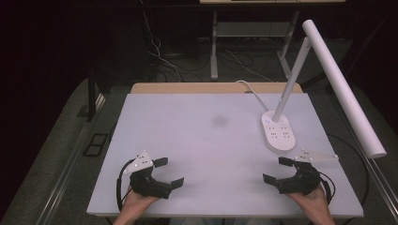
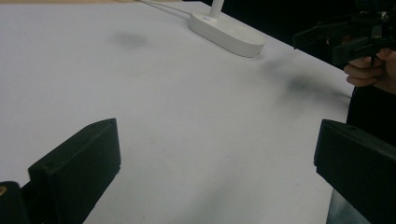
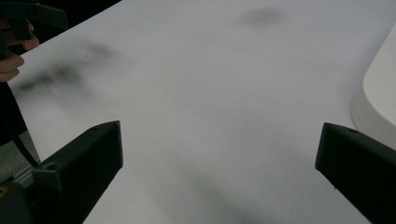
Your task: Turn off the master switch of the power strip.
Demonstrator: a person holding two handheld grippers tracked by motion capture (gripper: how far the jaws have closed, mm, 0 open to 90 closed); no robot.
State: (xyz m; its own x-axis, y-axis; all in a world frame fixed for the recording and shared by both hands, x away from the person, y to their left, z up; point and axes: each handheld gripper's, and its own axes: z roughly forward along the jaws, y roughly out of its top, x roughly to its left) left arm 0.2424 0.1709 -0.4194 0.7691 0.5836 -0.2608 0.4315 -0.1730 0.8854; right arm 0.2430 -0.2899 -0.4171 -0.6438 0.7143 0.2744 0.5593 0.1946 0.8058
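My left gripper (image 1: 169, 172) rests low over the white table (image 1: 206, 136) near its front left, jaws spread wide with nothing between them. In the left gripper view its two black jaws frame bare white tabletop (image 2: 187, 107). My right gripper (image 1: 278, 169) sits near the front right, also open and holding nothing; the right gripper view has bare tabletop (image 3: 210, 93) between its jaws. Each gripper is held by a hand. The right gripper (image 2: 348, 39) appears far off in the left gripper view, and the left hand (image 3: 11, 51) at the edge of the right gripper view.
A white desk lamp stands at the back right, its oval base (image 1: 279, 133) just beyond my right gripper, its long tube head (image 1: 342, 86) overhanging the right edge. The lamp base (image 2: 226, 32) and its edge (image 3: 378, 102) are close. A faint dark smudge (image 1: 219, 121) marks the table's middle.
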